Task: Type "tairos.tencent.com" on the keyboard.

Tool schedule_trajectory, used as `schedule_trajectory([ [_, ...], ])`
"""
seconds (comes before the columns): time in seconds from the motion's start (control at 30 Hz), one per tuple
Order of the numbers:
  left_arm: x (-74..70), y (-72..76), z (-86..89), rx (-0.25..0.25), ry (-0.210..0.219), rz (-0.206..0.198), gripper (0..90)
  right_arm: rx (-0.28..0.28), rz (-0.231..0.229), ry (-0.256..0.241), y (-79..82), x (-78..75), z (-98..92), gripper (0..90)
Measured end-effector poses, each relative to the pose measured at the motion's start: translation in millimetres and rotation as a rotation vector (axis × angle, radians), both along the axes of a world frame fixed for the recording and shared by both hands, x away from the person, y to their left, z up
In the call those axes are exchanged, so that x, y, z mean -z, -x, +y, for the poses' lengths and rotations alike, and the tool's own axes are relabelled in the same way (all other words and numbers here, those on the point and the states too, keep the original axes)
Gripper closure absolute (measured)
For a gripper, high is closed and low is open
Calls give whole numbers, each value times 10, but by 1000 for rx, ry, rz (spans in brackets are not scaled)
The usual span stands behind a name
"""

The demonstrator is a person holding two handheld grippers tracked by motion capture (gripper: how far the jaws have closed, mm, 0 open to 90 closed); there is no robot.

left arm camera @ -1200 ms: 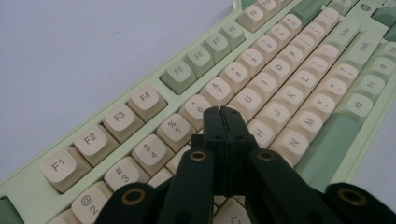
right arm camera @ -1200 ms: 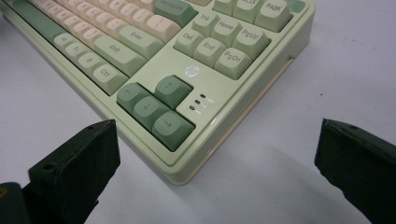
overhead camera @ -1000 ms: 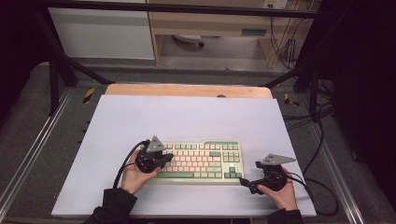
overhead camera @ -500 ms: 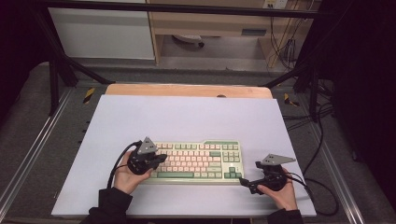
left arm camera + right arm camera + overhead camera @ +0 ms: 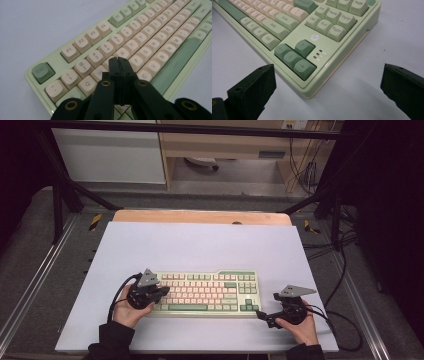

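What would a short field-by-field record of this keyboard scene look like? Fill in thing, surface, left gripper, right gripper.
thing: green and cream mechanical keyboard, flat on the table
surface: pale lilac table mat
left gripper: jaws shut together, tips over the letter keys near W and E; contact cannot be told
right gripper: jaws wide open, apart from the keyboard, facing its arrow-key corner

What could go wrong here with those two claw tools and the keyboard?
The shut left gripper hangs over tightly packed cream keys, so it could press a neighbouring key by mistake. The pale green and cream keyboard lies loose on the white table mat; a nudge from the open right gripper near its corner might slide it.
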State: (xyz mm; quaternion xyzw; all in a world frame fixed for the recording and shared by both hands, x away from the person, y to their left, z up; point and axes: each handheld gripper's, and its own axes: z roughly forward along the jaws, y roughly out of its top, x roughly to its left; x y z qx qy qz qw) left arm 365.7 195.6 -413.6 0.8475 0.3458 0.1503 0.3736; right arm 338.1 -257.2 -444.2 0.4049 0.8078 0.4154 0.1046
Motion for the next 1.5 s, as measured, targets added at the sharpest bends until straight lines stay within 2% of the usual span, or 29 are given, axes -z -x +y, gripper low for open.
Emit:
schedule_trajectory([
  [0.37, 62, 17, 130, -26, 7, 16, 895, -1, 3, 1, -1, 4, 4, 6],
  [0.83, 127, 12, 129, -29, -5, 18, 895, -1, 3, 0, 3, -1, 3, 6],
  [1.03, 93, 27, 151, -30, 13, 11, 895, 1, -2, -11, 13, -25, -3, 4],
  [1.3, 57, 65, 168, -27, 36, 2, 892, -13, -17, 4, 24, -97, 106, 4],
  [1.37, 49, 70, 174, -25, 43, 2, 892, -10, -19, -10, 29, -122, 147, 4],
  [1.5, 38, 87, 185, -23, 46, -4, 891, -21, -30, -3, 37, -179, 238, 10],
])
